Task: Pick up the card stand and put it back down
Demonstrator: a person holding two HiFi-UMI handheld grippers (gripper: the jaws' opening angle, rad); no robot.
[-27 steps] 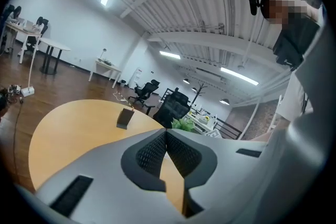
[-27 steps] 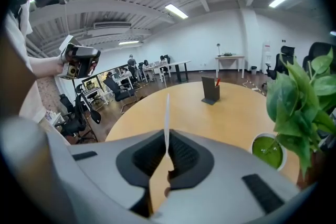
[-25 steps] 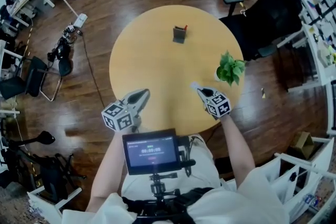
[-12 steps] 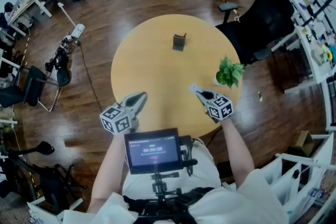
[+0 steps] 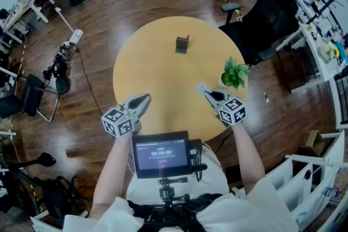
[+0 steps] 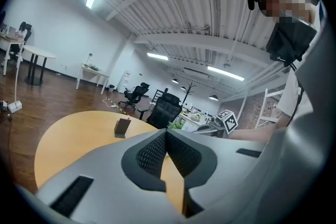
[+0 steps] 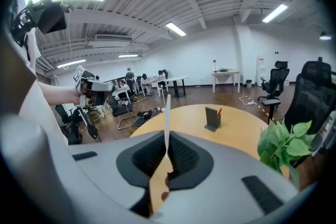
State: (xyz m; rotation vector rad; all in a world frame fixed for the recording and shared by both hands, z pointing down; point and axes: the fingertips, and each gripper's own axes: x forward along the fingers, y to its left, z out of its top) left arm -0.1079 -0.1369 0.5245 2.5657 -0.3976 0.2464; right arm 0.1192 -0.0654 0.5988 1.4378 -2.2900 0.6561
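The right gripper (image 5: 207,93) has lifted from the near edge of the round table (image 5: 142,74) over the last second. Its marker cube sits a little larger and closer to the head camera than before. Its jaws are clamped on a thin white card (image 7: 166,108), which the right gripper view shows edge-on, standing up out of the pads. The left gripper (image 5: 145,99) has barely shifted. Its jaws are pressed together with nothing between them, and only bare tabletop shows through the gap below the pads.

The card stand (image 5: 181,44) has not moved. It stands upright on the far side of the table, well ahead of both tools, with something small and red (image 5: 188,37) sticking up at its back. It lies slightly right of the right gripper's jaw line and left of the left gripper's. A potted plant (image 5: 235,73) is just beside the right gripper on its outer side, much nearer than the stand.

The lift looks like the start of a reach, but the pick-up itself has not begun, since neither tool is near the stand. The right tool is occupied by the card, so either the card has to go somewhere first or the left tool must open and take the stand.
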